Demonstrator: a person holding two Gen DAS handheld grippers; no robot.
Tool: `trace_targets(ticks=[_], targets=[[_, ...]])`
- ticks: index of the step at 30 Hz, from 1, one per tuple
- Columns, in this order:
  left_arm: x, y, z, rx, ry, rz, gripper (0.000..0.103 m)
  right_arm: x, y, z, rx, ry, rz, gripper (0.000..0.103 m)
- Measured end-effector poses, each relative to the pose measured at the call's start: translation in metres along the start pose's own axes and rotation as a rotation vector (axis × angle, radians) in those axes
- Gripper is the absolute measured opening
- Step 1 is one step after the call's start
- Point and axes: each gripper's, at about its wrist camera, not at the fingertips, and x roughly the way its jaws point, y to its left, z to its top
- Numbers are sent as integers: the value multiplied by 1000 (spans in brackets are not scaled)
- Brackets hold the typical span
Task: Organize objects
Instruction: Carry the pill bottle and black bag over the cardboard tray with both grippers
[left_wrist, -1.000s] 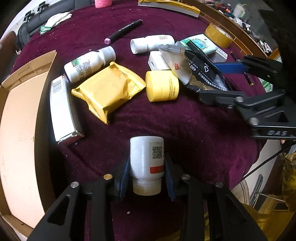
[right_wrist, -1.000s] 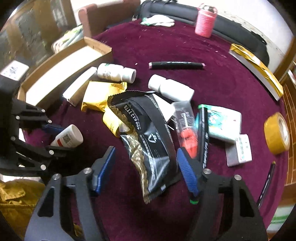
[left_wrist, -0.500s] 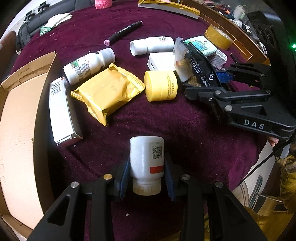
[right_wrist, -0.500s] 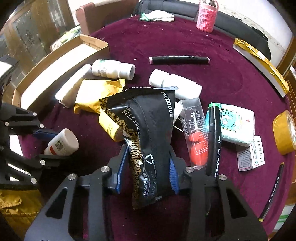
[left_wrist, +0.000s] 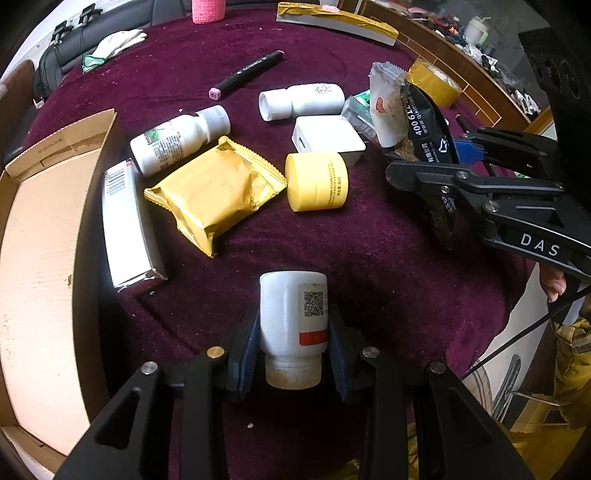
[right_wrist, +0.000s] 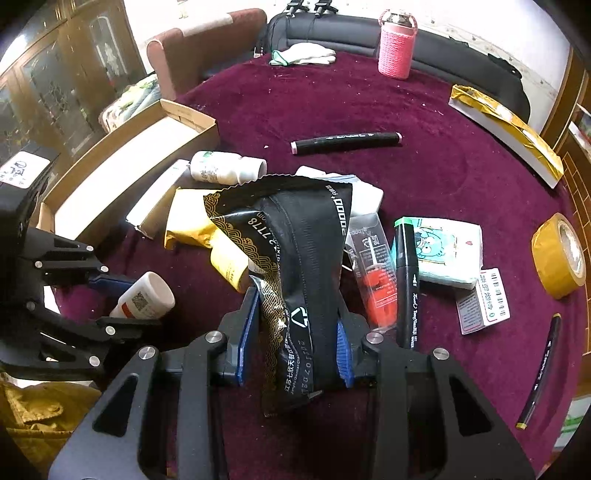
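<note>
My left gripper (left_wrist: 293, 334) is shut on a white pill bottle (left_wrist: 293, 314) with a QR label, held near the table's front edge; it also shows in the right wrist view (right_wrist: 146, 297). My right gripper (right_wrist: 295, 332) is shut on a black foil packet (right_wrist: 295, 258) with gold trim, lifted off the maroon table (right_wrist: 369, 103); the packet also shows in the left wrist view (left_wrist: 421, 129). An open cardboard box (left_wrist: 40, 266) lies at the left. The packet hides part of the pile behind it.
On the cloth lie a gold snack bag (left_wrist: 214, 192), yellow jar (left_wrist: 317, 182), silver carton (left_wrist: 125, 225), two white bottles (left_wrist: 177, 138), white case (left_wrist: 327, 138), black marker (left_wrist: 247, 74), tissue pack (right_wrist: 443, 251), tape roll (right_wrist: 557, 254), pink bottle (right_wrist: 397, 44).
My right gripper closed on the black packet and has lifted it up off the pile. My left gripper still holds the white bottle in place.
</note>
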Motion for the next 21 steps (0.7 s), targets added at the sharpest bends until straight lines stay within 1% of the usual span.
trace_targets(ticks=[5, 6, 7, 10, 15, 19, 21], targets=[[-13, 5, -2, 1, -6, 7, 34, -5, 4, 2, -12, -4, 7, 36], [-24, 19, -17, -1, -9, 10, 34, -6, 5, 2, -16, -7, 6, 36], [-28, 23, -20, -3, -13, 19, 34, -7, 7, 3, -19, -10, 7, 36], [-36, 30, -21, -18, -26, 38, 34, -8, 9, 4, -24, -14, 11, 36], [-53, 44, -19, -69, -54, 58, 34, -7, 12, 5, -26, -20, 28, 36], [-75, 73, -28, -107, -80, 103, 34, -7, 15, 7, -36, -20, 40, 36], [-86, 88, -33, -141, -92, 139, 34, -7, 18, 9, -43, -24, 48, 36]])
